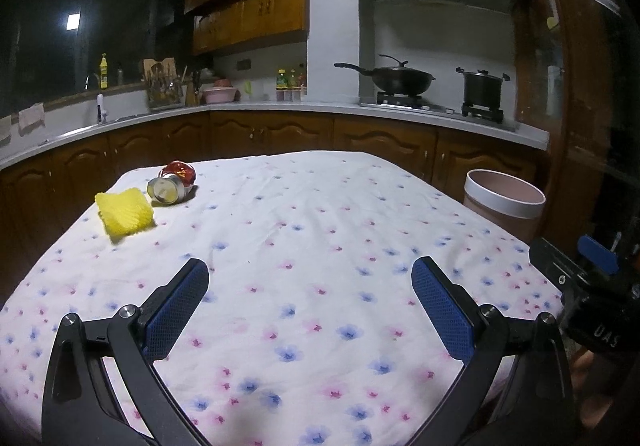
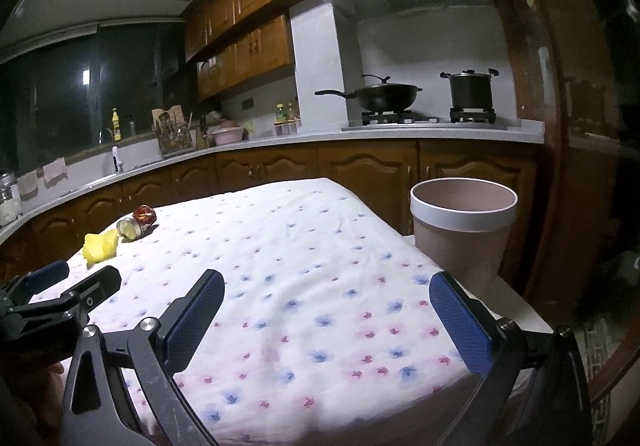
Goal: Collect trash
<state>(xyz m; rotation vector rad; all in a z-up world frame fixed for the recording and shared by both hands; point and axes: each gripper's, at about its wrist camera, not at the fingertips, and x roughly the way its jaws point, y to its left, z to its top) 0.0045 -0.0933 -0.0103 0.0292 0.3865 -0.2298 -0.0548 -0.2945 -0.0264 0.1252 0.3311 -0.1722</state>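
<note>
A tin can (image 1: 167, 188) lay on its side at the tabletop's (image 1: 320, 246) far left corner, open end toward us, touching a red wrapper (image 1: 179, 170) behind, a yellow sponge (image 1: 125, 211) just beside. Both tools, left (image 1: 310, 302) and right (image 2: 327, 320), gaped wide, holding nothing. A pink bin (image 2: 462, 230) stood off the right edge.

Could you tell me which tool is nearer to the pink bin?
Right. The right tool hovers open near the table corner beside the pink bin; the left tool hovers open farther away.
</note>
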